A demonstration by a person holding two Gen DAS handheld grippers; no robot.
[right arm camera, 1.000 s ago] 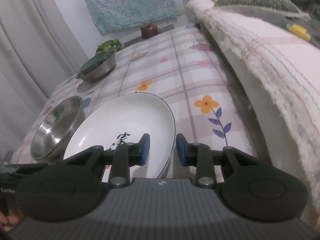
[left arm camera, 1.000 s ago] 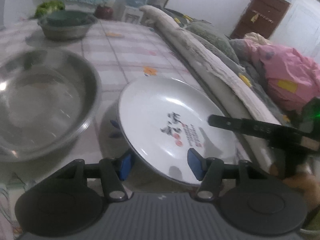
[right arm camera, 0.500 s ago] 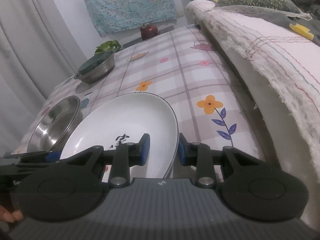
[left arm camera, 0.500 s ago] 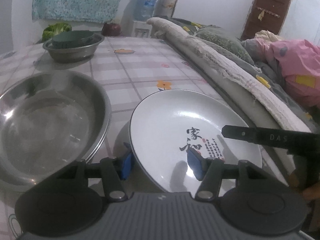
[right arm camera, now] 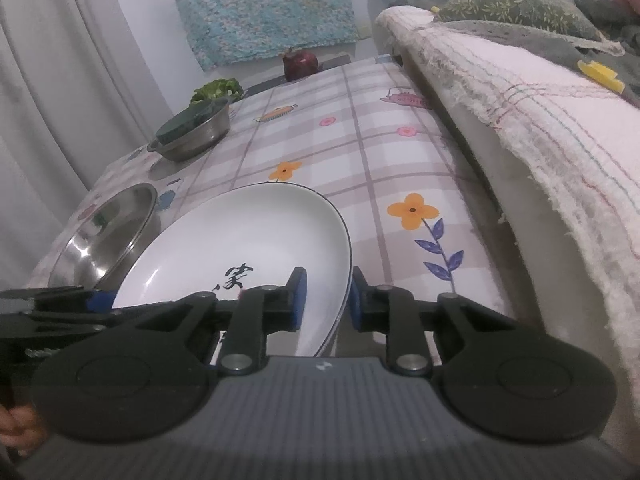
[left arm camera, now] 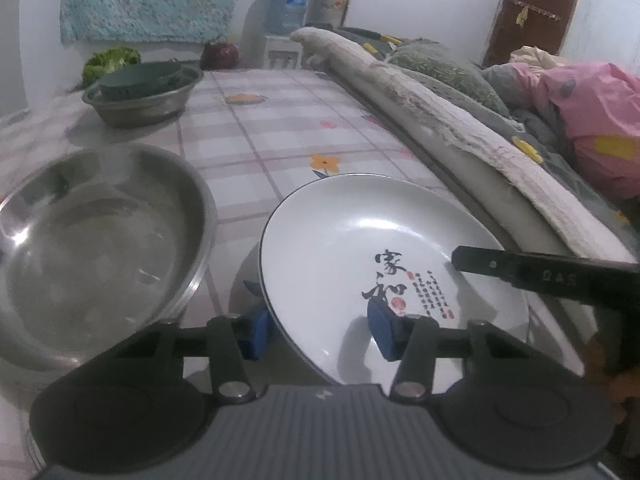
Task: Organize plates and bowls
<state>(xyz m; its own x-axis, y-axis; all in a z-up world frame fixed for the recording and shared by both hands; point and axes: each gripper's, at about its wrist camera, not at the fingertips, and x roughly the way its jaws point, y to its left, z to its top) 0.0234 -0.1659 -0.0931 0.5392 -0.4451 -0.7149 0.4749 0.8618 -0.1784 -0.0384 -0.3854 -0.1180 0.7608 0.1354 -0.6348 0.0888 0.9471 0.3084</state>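
Observation:
A white plate (left arm camera: 360, 248) with black calligraphy is lifted and tilted above the checked tablecloth (left arm camera: 280, 140). My left gripper (left arm camera: 320, 330) straddles its near-left rim with jaws wide, one pad under and one over, not pinching. My right gripper (right arm camera: 326, 300) is shut on the plate's (right arm camera: 248, 248) right rim and carries it; its finger shows in the left wrist view (left arm camera: 520, 270). A large empty steel bowl (left arm camera: 92, 248) sits left of the plate and shows in the right wrist view (right arm camera: 104, 236).
A smaller steel bowl (left arm camera: 144, 96) holding a dark green dish stands at the far left, with greens (left arm camera: 112, 60) behind it. A rolled blanket (left arm camera: 440, 120) and bedding line the table's right edge. A dark red pot (right arm camera: 300, 64) sits at the far end.
The plate has levelled out and shifted a little to the right, away from the big bowl. Both grippers keep their places on its rim.

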